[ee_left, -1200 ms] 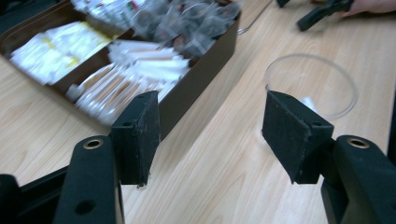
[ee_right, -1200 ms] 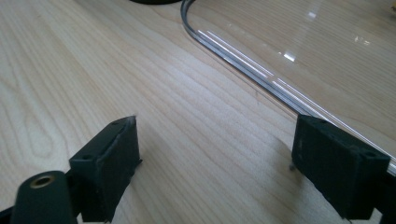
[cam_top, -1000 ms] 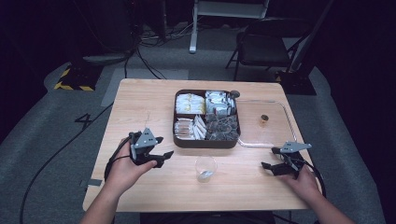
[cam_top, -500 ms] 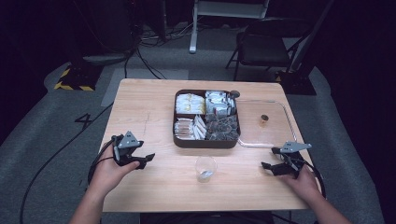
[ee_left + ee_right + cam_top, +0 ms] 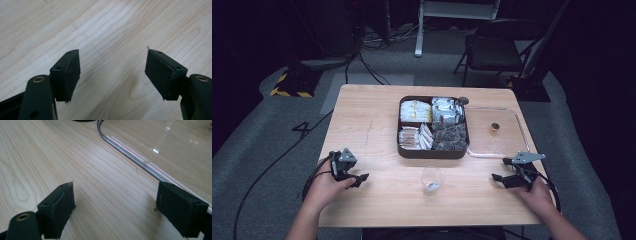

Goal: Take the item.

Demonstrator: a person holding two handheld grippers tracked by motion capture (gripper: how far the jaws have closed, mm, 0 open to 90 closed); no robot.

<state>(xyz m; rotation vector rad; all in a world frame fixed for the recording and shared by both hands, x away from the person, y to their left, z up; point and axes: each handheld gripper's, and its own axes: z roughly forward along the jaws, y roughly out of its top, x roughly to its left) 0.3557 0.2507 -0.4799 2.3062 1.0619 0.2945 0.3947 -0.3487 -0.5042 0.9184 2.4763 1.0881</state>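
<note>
A dark, square box point(image 5: 433, 127) with four compartments sits at the middle of the far half of the wooden surface point(image 5: 372, 115); the compartments hold yellowish packets, white packets, orange-and-white sachets and dark wrapped pieces. Its clear lid point(image 5: 507, 145) lies flat just to the right, touching the box's right edge, with a small brown round object point(image 5: 495, 128) resting on it. A small clear cup point(image 5: 431, 180) stands upright on the surface near the front of the box, between the two tongs and well apart from each.

The left tongs point(image 5: 357, 178), held in the left hand point(image 5: 326, 186), rest near the surface's front left corner, well apart from the box; in the left gripper view the left tongs point(image 5: 112, 72) are spread wide over bare wood, grasping nothing. The right tongs point(image 5: 500, 177), held in the right hand point(image 5: 537, 192), lie near the front right edge, just in front of the lid; in the right gripper view the right tongs point(image 5: 115, 210) are likewise released, with the lid's curved rim point(image 5: 130, 152) running beside the right-hand jaw.
</note>
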